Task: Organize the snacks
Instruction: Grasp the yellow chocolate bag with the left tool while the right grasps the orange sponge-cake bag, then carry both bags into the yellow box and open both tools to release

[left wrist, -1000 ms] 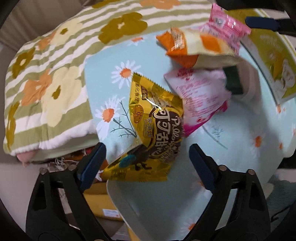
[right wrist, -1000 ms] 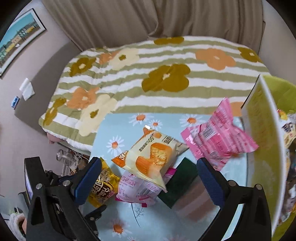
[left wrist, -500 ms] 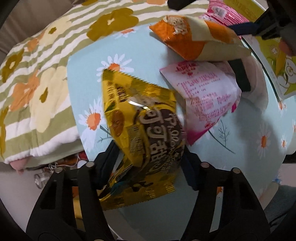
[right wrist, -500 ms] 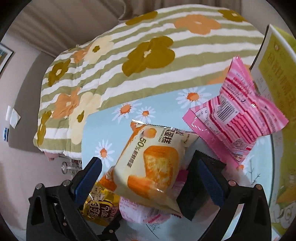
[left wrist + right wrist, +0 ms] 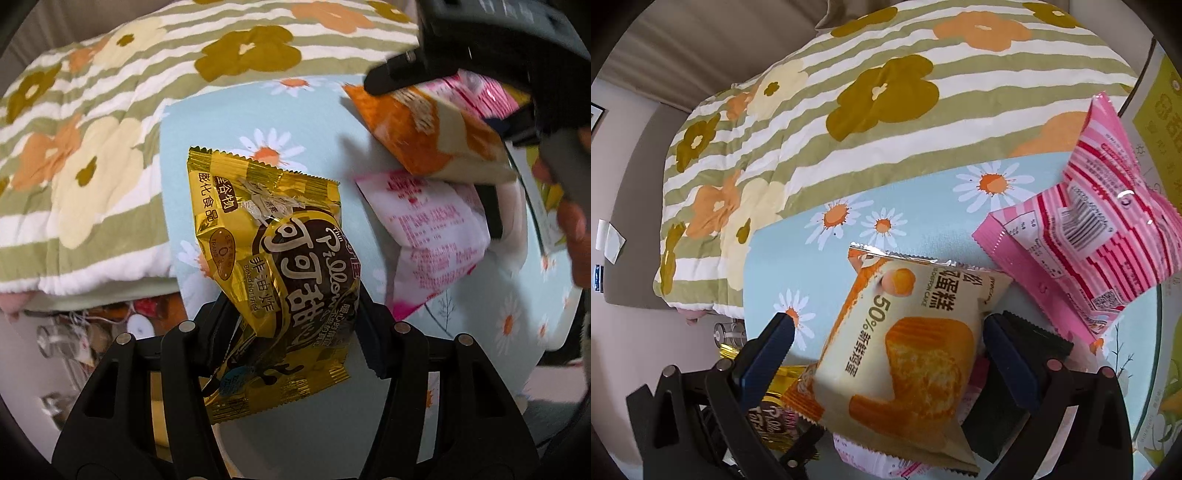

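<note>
Gold foil snack bag [image 5: 273, 273] sits pinched between the two fingers of the left claw [image 5: 291, 321], which has closed in on its lower half; bag tilted, top seam pointing up-left, brown label with white lettering facing the camera. Below it, the light blue daisy-print surface [image 5: 229, 122].

Right claw [image 5: 886, 354] is part open, fingers either side of a cream and orange cake packet [image 5: 905, 354]. Right finger looks to touch the packet edge, left finger stands apart from it, so no firm grip visible. The packet lies over a pale pink packet [image 5: 432, 229] with red print, and a dark green flat pack [image 5: 1027, 376] shows just behind the right finger. Striped pink packet [image 5: 1097, 236] rests beside them to the right, barcode side up, leaning toward a yellow-green box [image 5: 1160, 122] at the frame edge.

From the left wrist view the right claw body comes in from top right over the cake packet, with a hand [image 5: 572, 229] partly visible at the right edge. Green and white striped flower quilt [image 5: 849, 92] lies on a bed behind the surface. Clutter under the surface edge is blurred.
</note>
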